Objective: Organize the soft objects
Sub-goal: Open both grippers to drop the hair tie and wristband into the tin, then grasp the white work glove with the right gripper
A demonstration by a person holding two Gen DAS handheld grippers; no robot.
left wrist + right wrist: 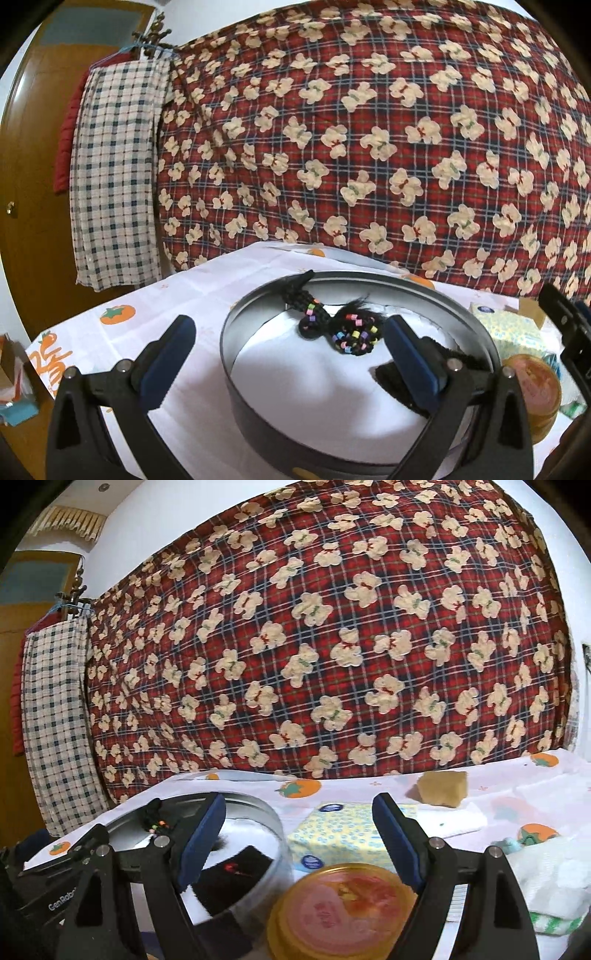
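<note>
Fingers of the left gripper (290,356) stand spread, empty, straddling the round tin (236,373) at lower centre, likely because the beaded black hair tie (341,328) and black cloth (399,384) already lie inside. The right gripper (299,843), also spread and empty, hovers over the orange lid (340,908). Beyond it lie the tissue pack (336,830) and, at right, the sponge (441,788), both unsorted on the tabletop (517,779).

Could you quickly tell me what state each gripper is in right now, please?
Left gripper: open, holding nothing, straddling the round tin's near wall.
Right gripper: open, holding nothing, above the orange lid.
</note>
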